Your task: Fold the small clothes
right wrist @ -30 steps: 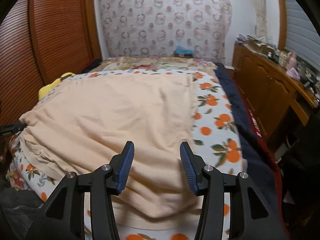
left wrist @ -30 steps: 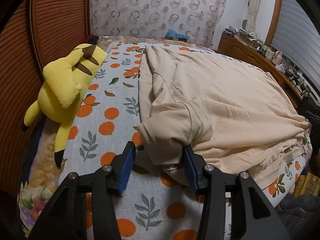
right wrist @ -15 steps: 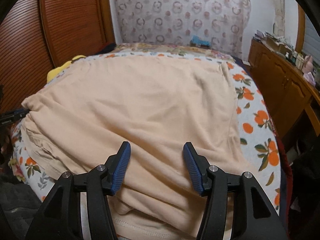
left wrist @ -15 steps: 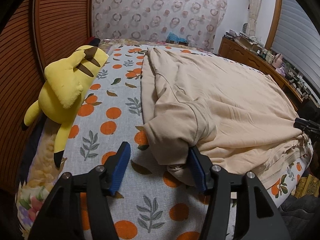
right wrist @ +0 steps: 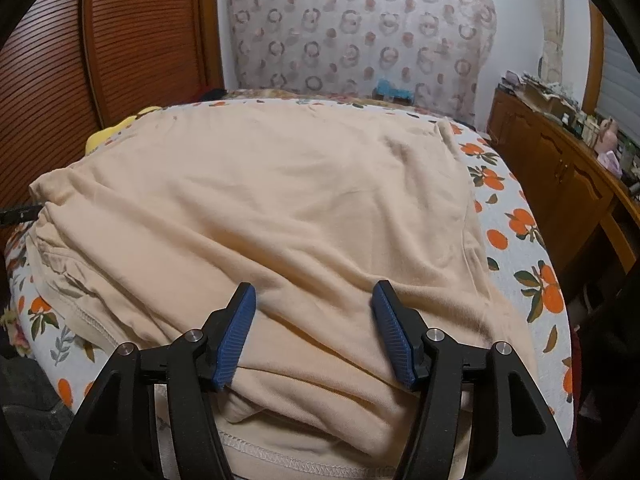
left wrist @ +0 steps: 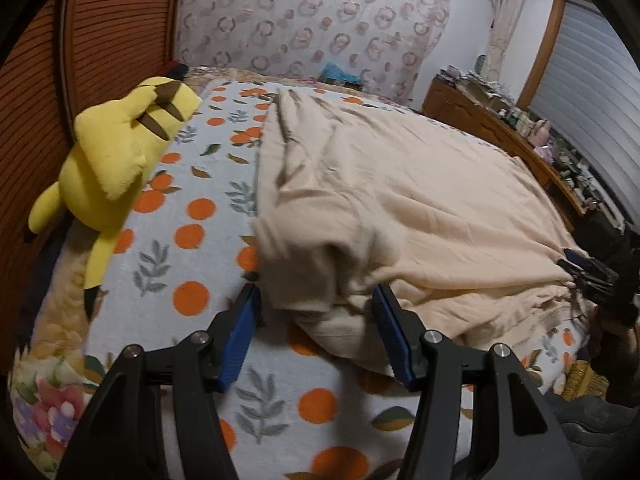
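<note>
A beige shirt [left wrist: 420,200] lies spread over a bed with an orange-print sheet [left wrist: 180,280]. Its bunched sleeve sits between the blue pads of my left gripper [left wrist: 316,312], which stands open; the left pad is clear of the cloth. In the right wrist view the same shirt [right wrist: 280,200] fills the bed. My right gripper [right wrist: 314,308] hovers low over its near hem, jaws opening, with cloth lying under and between the pads but not pinched. From the left wrist view the right gripper [left wrist: 588,276] shows at the shirt's right edge.
A yellow plush toy [left wrist: 120,156] lies on the bed's left side against a louvered wooden door [left wrist: 112,32]. A cluttered wooden dresser [right wrist: 560,168] runs along the right wall. A patterned curtain hangs behind the bed.
My left gripper's jaws have widened and the sleeve has slumped between them. The right gripper came forward and down over the shirt, its jaws spreading.
</note>
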